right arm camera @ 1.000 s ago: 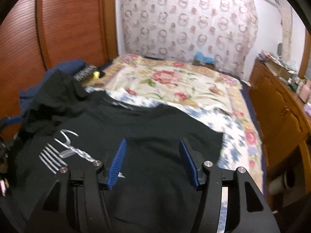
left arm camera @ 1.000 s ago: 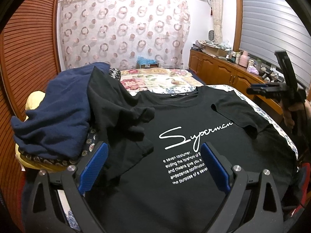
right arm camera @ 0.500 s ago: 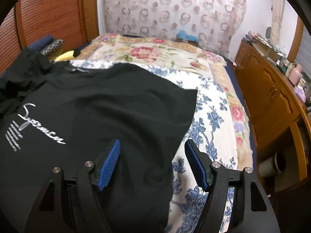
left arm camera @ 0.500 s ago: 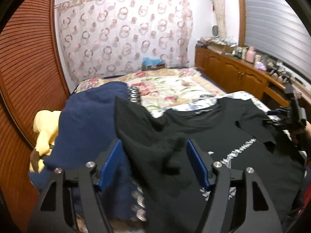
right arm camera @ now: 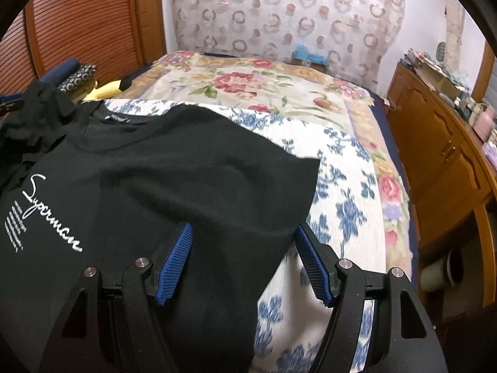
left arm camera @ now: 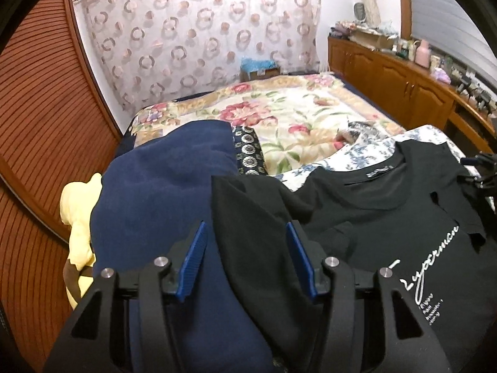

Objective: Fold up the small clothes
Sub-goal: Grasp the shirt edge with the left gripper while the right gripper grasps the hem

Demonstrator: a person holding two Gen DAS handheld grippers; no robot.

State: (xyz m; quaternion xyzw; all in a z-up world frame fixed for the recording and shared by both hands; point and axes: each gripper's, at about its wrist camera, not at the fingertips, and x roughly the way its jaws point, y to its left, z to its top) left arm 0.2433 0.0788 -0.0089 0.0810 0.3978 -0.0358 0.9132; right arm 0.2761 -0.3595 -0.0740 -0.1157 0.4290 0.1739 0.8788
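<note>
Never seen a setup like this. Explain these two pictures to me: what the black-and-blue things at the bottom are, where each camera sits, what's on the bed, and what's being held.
No robot here: a person holds a two-finger gripper in each hand, each carrying a fisheye camera looking along its blue fingers. One picture comes from the left gripper, the other from the right gripper. A black T-shirt printed "Superman" lies on the bed's floral cover, its left sleeve bunched up beside a navy garment and something yellow. Both grippers are open above the sleeves; nothing is held.

Black T-shirt with white script; navy garment; floral bedspread.
</note>
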